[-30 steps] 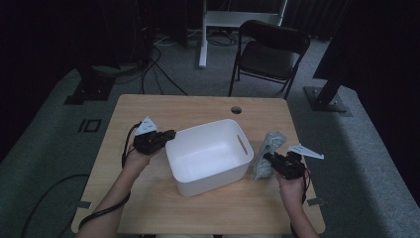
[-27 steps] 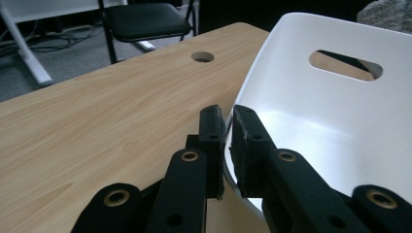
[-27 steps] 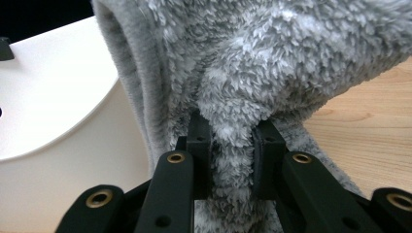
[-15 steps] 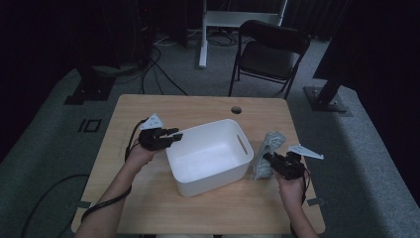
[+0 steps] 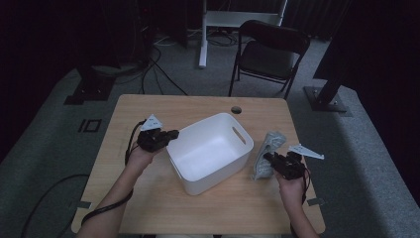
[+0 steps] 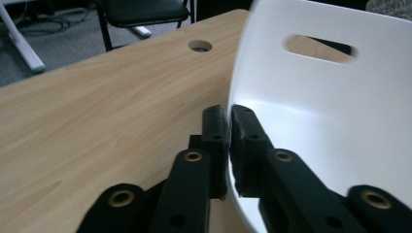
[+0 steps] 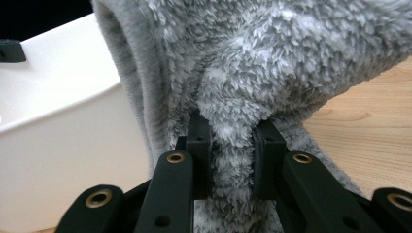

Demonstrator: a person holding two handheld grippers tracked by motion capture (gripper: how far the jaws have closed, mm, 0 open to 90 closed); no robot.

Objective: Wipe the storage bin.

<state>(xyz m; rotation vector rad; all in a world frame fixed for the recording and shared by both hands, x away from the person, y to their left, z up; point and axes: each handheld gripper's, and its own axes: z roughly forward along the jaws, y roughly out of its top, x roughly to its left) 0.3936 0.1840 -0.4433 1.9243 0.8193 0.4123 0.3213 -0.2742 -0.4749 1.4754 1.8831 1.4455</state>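
White bin [image 5: 210, 151] now clamped at its rim by left gripper [image 6: 228, 119] jaws; right gripper [image 7: 232, 141] jaws still pinch grey cloth [image 7: 252, 63].

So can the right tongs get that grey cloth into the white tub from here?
Probably yes. The right tongs are shut on the fluffy grey cloth, the white tub sits right beside it, open-topped, and the left tongs pinch its rim.

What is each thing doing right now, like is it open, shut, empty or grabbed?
White bin: upright, empty, rim clamped by left gripper.
Grey fluffy cloth: bunched beside the bin, pinched.
Left gripper: shut on bin's rim.
Right gripper: shut on cloth.
Chair: unfolded, empty.
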